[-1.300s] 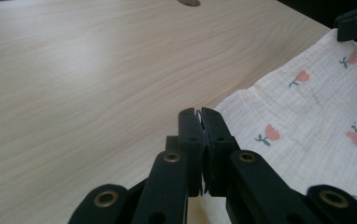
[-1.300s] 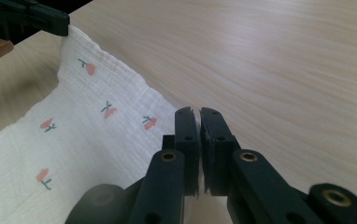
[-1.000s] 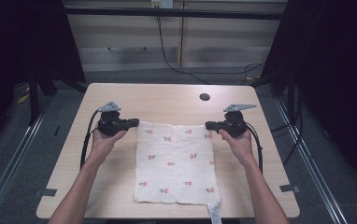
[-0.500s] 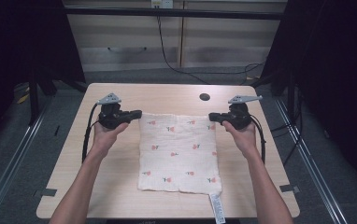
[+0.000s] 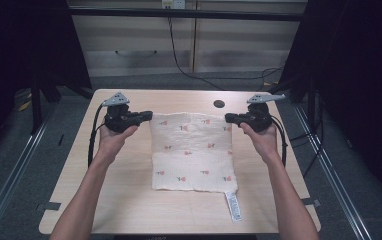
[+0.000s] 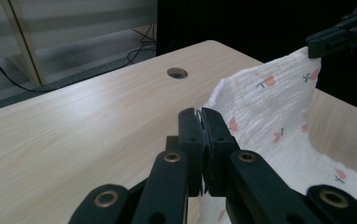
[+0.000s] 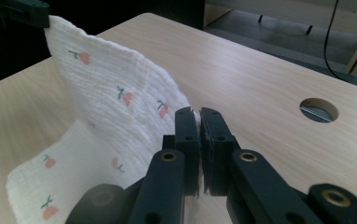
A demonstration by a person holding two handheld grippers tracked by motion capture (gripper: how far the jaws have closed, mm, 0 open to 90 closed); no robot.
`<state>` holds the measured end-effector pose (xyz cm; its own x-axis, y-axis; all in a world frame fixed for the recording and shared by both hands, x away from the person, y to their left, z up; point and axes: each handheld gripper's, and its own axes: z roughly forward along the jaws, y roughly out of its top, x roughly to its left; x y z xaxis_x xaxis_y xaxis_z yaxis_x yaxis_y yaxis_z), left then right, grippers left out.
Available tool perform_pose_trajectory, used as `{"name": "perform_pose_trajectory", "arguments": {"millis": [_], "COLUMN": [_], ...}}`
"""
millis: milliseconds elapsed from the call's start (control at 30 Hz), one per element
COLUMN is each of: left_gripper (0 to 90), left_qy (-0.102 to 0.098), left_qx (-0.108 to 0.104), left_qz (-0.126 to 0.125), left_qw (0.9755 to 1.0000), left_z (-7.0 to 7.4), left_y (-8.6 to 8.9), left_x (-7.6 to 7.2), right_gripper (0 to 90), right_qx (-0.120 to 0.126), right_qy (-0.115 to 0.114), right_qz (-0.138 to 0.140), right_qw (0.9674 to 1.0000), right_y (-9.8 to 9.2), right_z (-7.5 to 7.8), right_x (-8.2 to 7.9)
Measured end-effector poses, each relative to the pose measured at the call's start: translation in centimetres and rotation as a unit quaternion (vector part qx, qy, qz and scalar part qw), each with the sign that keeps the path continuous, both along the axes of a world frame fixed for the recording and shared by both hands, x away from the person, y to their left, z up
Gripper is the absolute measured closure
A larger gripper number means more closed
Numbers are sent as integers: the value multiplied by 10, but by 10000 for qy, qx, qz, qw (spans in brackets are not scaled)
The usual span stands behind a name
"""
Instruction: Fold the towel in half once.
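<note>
High view: claws (image 5: 148,116) (both clamped) on cloth (image 5: 191,150)

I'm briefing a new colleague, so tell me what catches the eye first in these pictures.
The white cloth with small red flowers at the table's middle stands out, its far edge lifted while the near part lies flat. The left gripper and the right gripper each pinch a far corner. A white label hangs off the cloth's near right corner.

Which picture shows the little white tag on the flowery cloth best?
The high view. There the tag hangs off the cloth at its near right corner, lying flat on the table. The two gripper views show the cloth's lifted far edge, not the tag.
</note>
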<state>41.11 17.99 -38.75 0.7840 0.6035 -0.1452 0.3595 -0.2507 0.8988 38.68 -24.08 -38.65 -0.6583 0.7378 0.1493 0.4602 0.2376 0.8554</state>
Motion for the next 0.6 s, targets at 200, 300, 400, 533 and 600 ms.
{"name": "perform_pose_trajectory", "arguments": {"millis": [200, 300, 400, 533, 600], "left_gripper": [881, 881, 881, 881, 880], "left_qy": [29, 17, -45, -71, -68], "left_qx": [67, 34, 19, 26, 53], "left_qz": [-81, -93, -111, -139, -151], "left_qw": [9999, 9999, 9999, 9999, 9998], "left_z": [-15, -16, -15, -20, -26], "left_y": [2, 5, 10, 14, 15], "left_x": [-11, -17, -25, -38, -44], "right_gripper": [863, 863, 863, 863, 863], "right_qx": [-87, -2, 36, 126, 127], "right_qy": [14, 51, 77, 41, 31], "right_qz": [243, 258, 272, 277, 310], "right_qw": [9997, 9997, 9996, 9995, 9994], "right_y": [0, -4, -8, -12, -13], "right_z": [-10, -15, -20, -24, -28], "right_x": [-15, -21, -28, -43, -50]}}
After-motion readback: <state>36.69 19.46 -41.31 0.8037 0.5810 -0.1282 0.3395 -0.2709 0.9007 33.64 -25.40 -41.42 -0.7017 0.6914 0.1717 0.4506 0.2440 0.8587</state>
